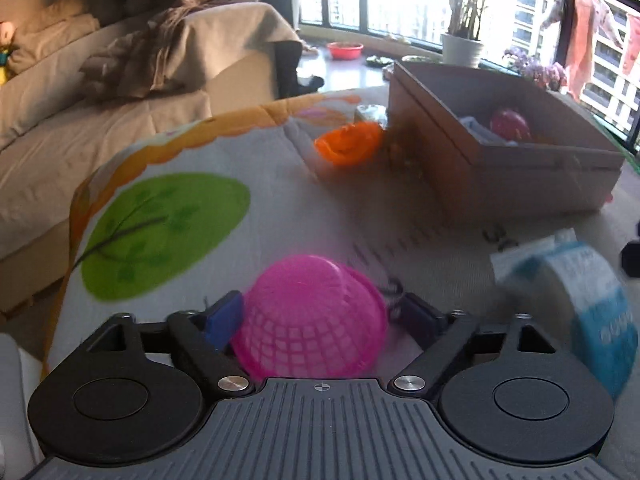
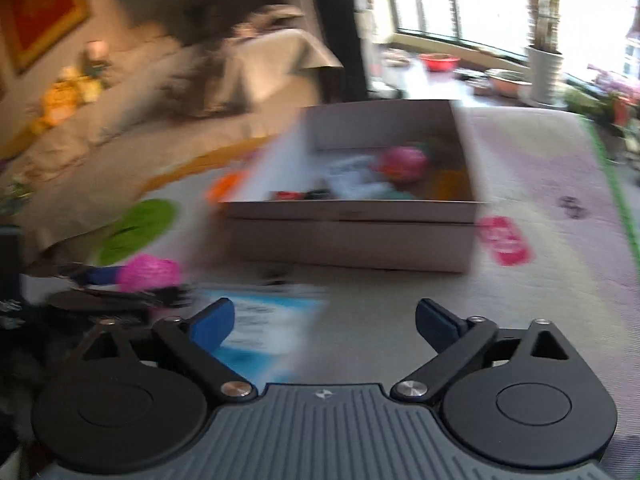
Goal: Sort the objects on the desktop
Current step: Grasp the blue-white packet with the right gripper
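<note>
You had the left gripper (image 1: 316,316) straddling the upturned pink basket (image 1: 310,316), jaws wide, not gripping; the right gripper (image 2: 324,326) gaped empty. Next: close, carry to the box (image 1: 500,140).

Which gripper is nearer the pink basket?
Left. The left gripper straddles the upturned pink basket; the right gripper is open, off to its side near the blue-white pack.
</note>
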